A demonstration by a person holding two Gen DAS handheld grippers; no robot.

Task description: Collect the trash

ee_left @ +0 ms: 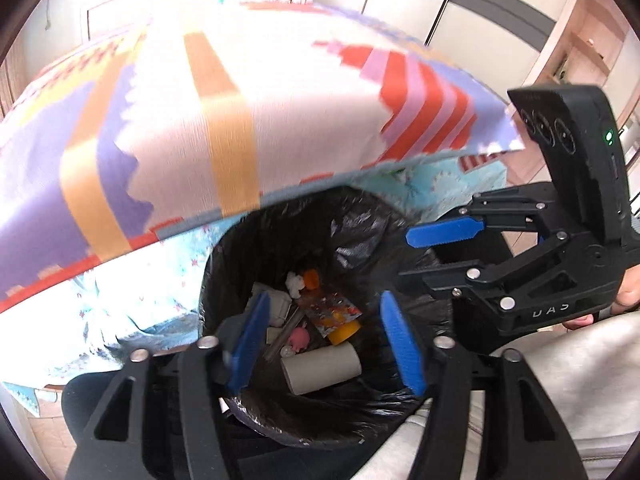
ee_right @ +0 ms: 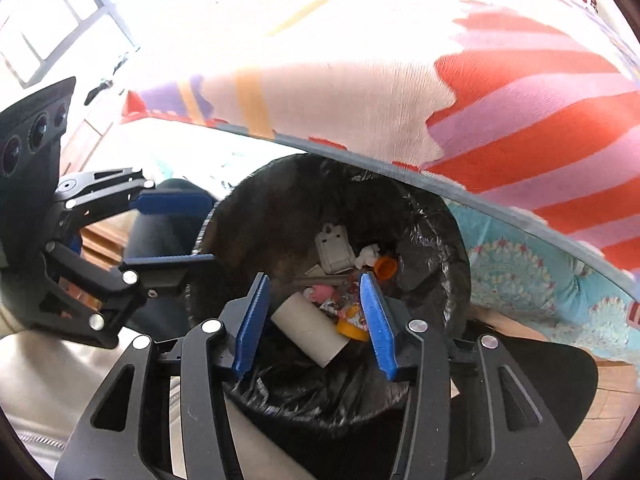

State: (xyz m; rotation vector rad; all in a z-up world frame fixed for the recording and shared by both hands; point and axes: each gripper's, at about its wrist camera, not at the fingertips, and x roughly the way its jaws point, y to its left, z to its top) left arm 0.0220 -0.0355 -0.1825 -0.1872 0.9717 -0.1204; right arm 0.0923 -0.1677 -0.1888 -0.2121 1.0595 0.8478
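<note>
One marking is legible: raised letters on the black body of the right gripper (ee_left: 442, 252), seen upside down, roughly "CAU". No other text, label or number is readable.

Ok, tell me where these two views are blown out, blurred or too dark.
Left wrist view: the patterned tablecloth is overexposed toward the top and smeared by blur; the bin bag interior is dark, though the cardboard tube reads clearly. Right wrist view: the window and cloth top wash out to white; edges bend with fisheye.
</note>
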